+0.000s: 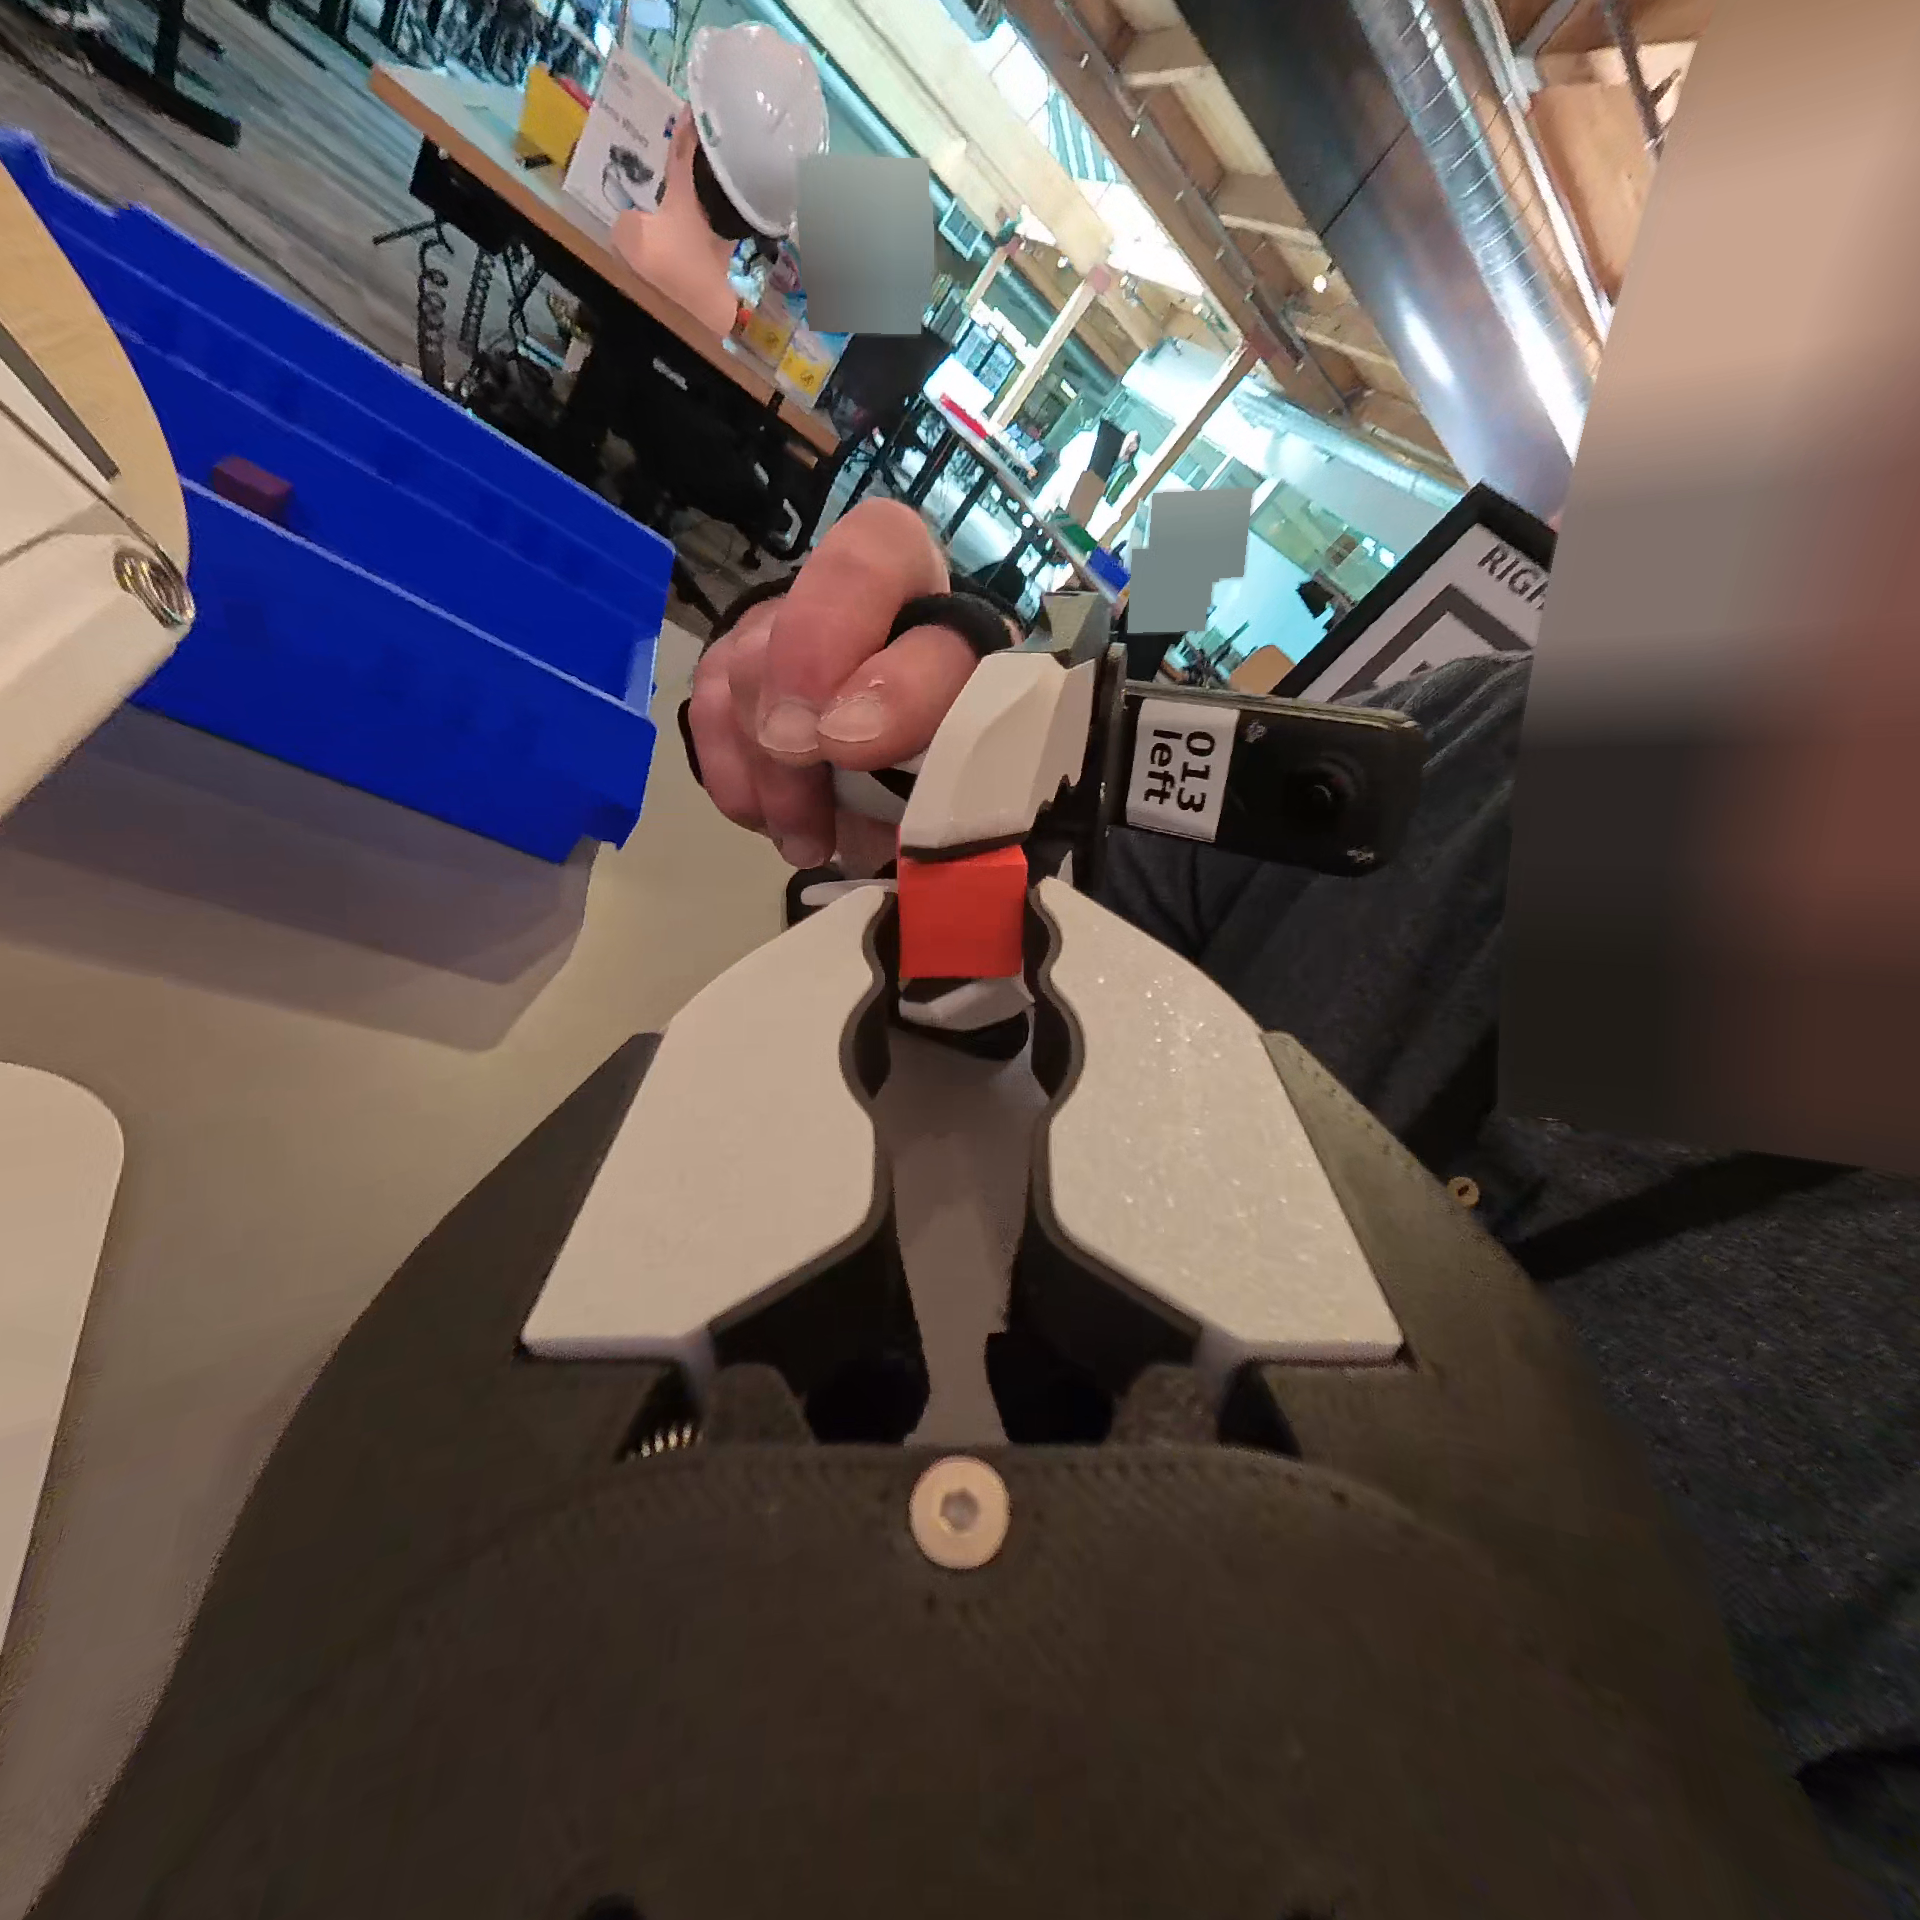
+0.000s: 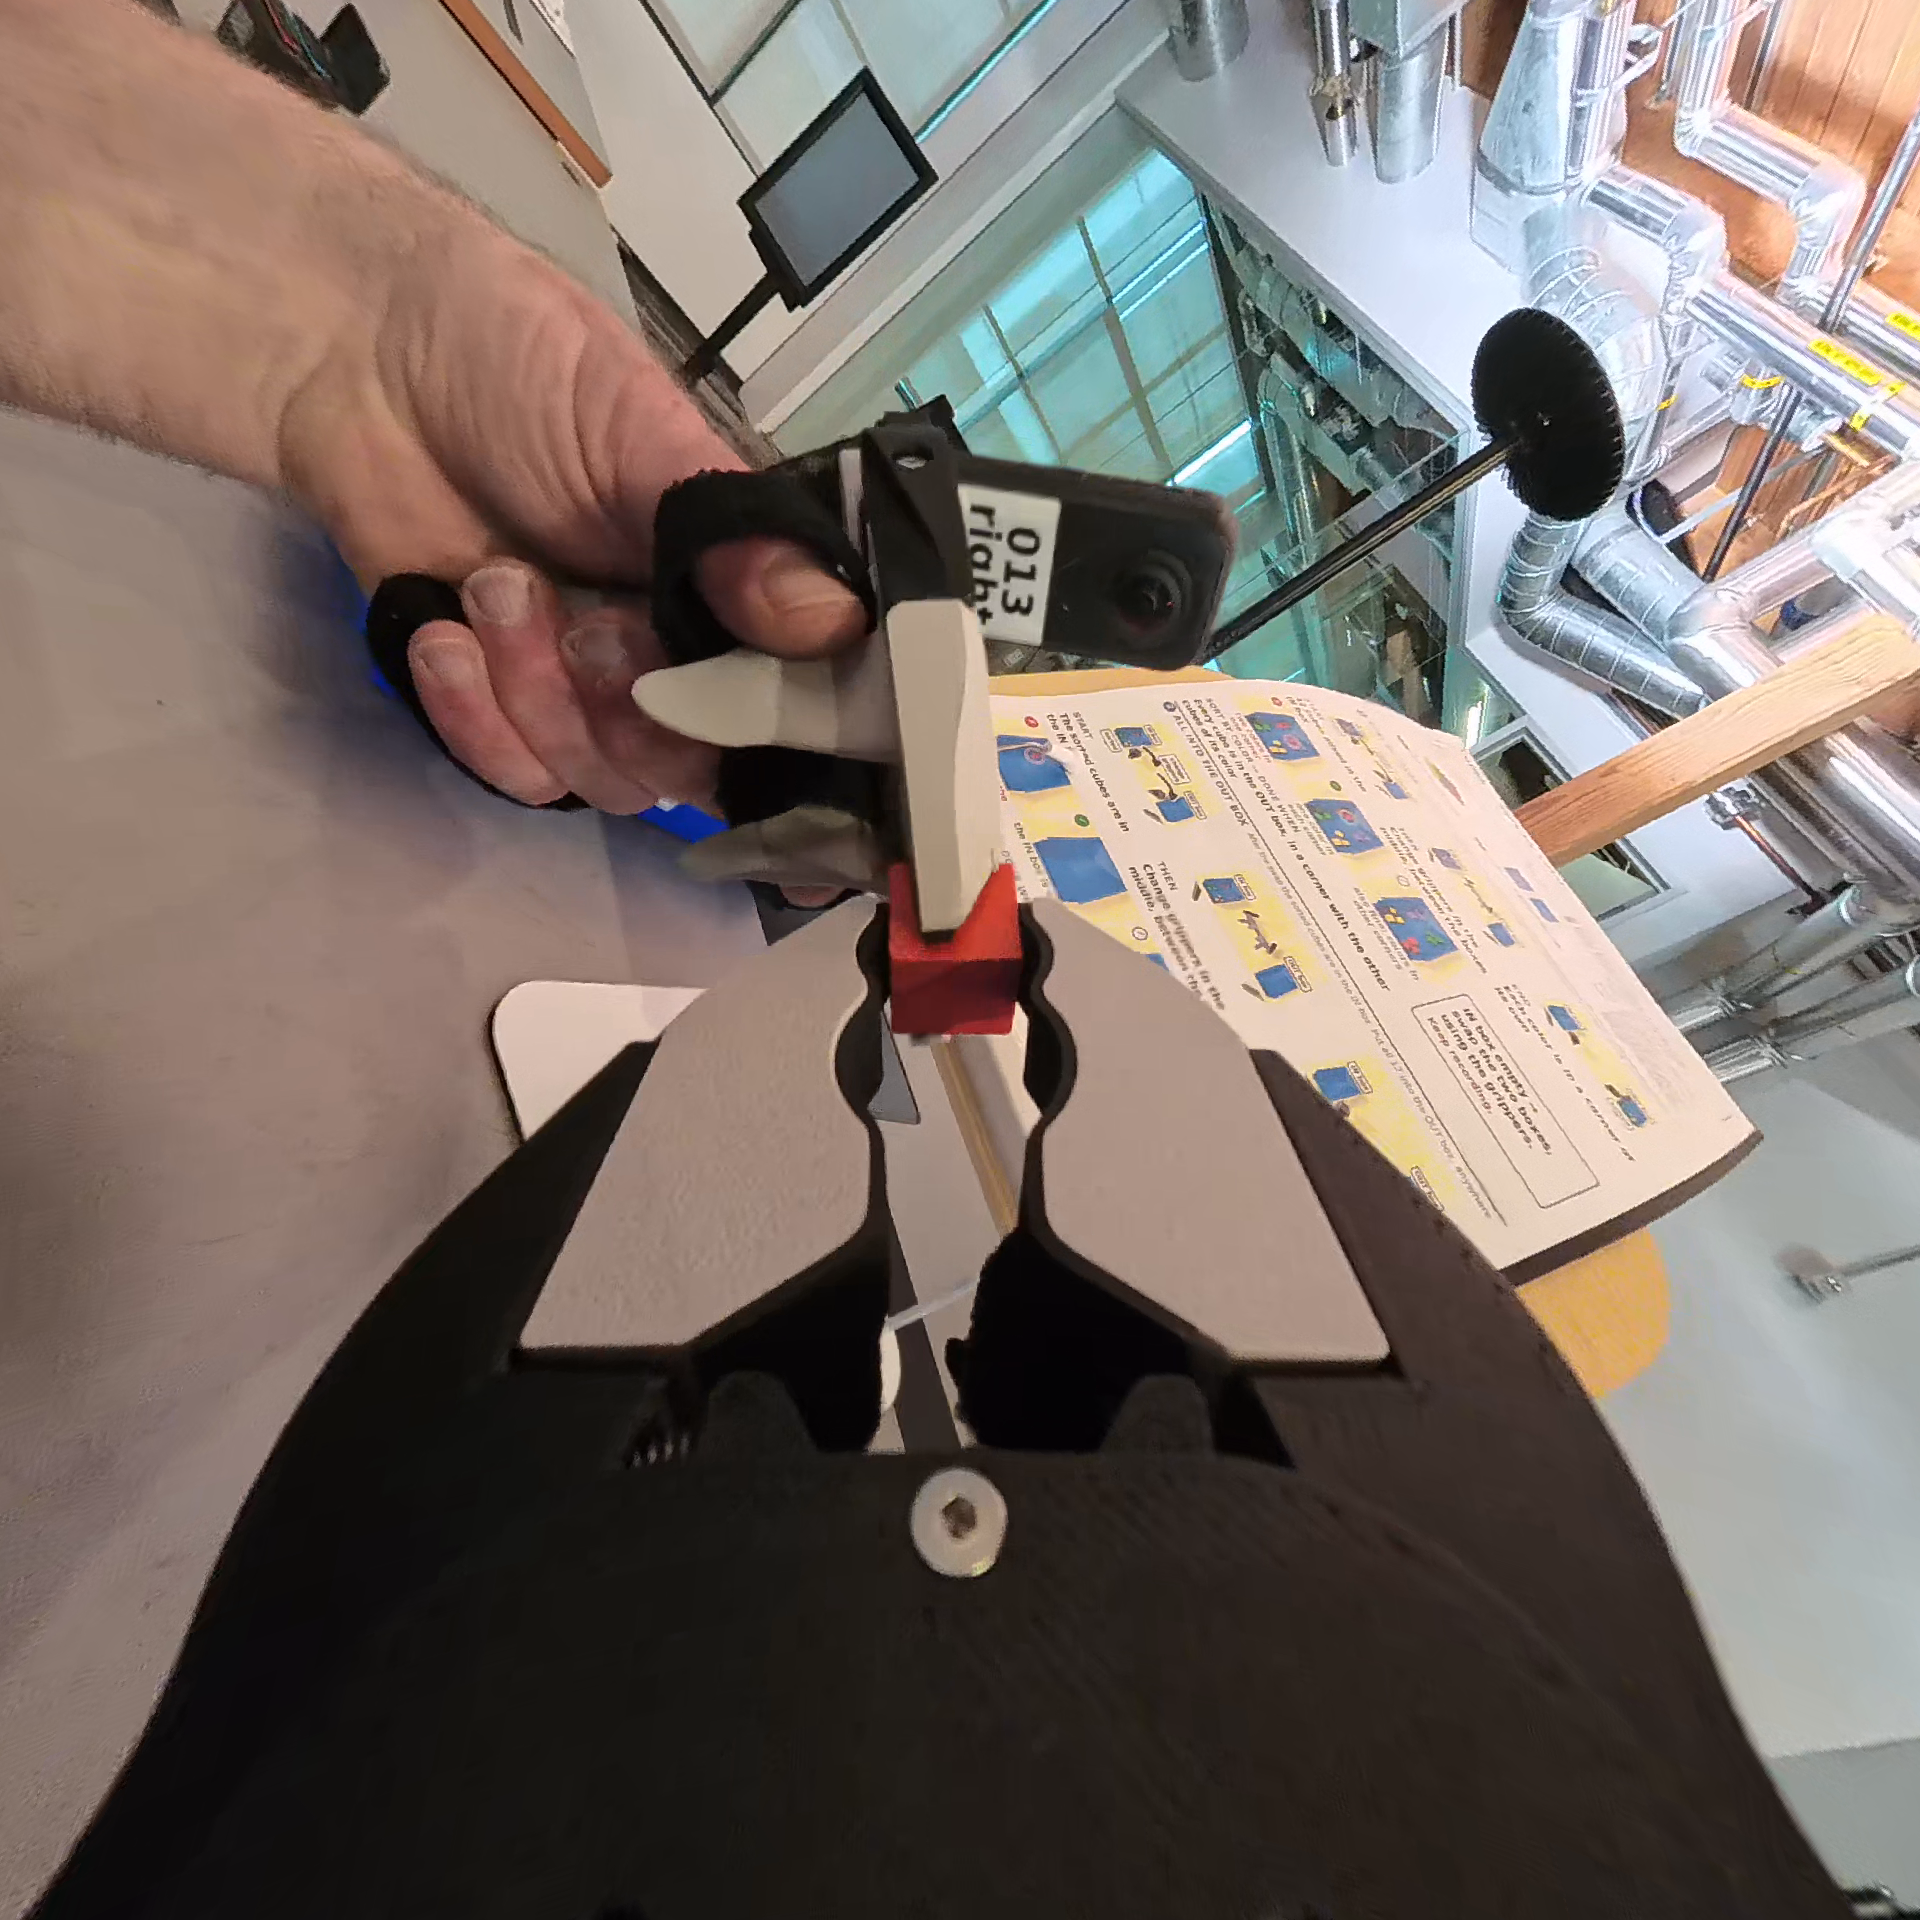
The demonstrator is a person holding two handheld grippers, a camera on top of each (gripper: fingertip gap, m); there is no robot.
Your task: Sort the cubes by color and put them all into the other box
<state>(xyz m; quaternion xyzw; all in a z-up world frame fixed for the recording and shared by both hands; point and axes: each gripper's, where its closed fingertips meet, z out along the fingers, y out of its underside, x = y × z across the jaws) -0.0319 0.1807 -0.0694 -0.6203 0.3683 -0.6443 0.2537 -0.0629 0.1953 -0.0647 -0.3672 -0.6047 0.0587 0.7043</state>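
Black gripper (image 2: pixel 951 971) body, grey fingers (image 2: pixel 727 1143), silver screw (image 2: pixel 957 1522), black finger straps (image 2: pixel 748 520)

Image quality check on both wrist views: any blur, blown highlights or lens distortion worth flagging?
Left wrist view: the blue box has a smeared near edge, the background windows are blown out, and the red cube is sharp and brightly lit. Right wrist view: the red cube is crisp but darker, and strong fisheye bends the instruction sheet and pipes.
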